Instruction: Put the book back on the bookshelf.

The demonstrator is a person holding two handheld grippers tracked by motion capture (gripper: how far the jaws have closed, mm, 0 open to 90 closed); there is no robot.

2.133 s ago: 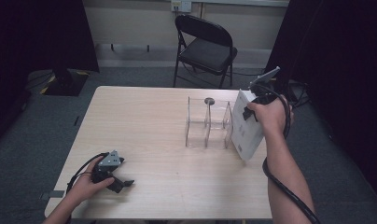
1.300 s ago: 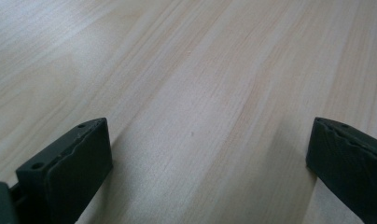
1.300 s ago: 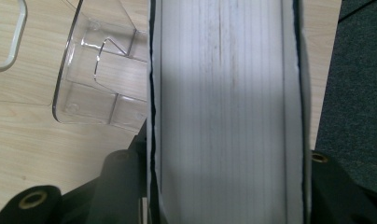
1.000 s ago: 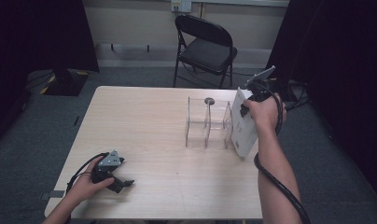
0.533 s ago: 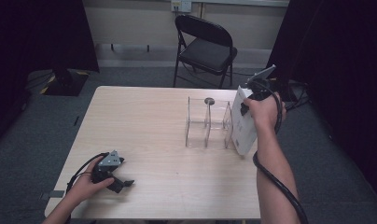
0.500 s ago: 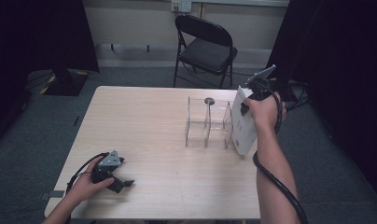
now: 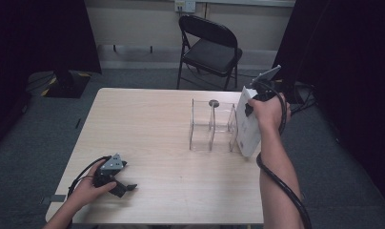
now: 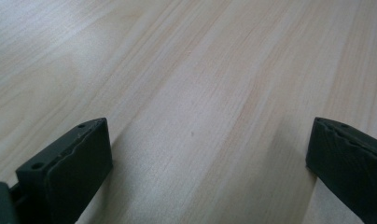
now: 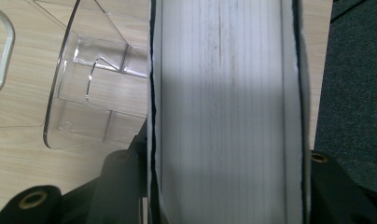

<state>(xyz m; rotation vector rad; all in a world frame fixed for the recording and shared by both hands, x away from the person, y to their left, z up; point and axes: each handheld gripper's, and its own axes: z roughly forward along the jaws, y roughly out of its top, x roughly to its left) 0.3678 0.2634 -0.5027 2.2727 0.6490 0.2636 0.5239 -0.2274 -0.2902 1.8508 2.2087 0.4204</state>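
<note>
Book (image 7: 248,125): upright at the table's (image 7: 147,124) right edge, just beside the clear rack (image 7: 213,125), outside its slots.
Right gripper (image 7: 251,98): clamped on the book's top, jaws on both covers.
Left gripper (image 7: 118,182): jaws apart, idle on the table.
Risk: probably catching a divider on entry, tipping the light rack.
Risk: tilted book slipping off the edge.

Book (image 7: 248,125): just right of your divider rack (image 7: 213,127), at the table's (image 7: 147,124) right edge.
Chair (image 7: 209,45): behind the table.
Left gripper (image 7: 115,181): on your near-left corner.
</note>
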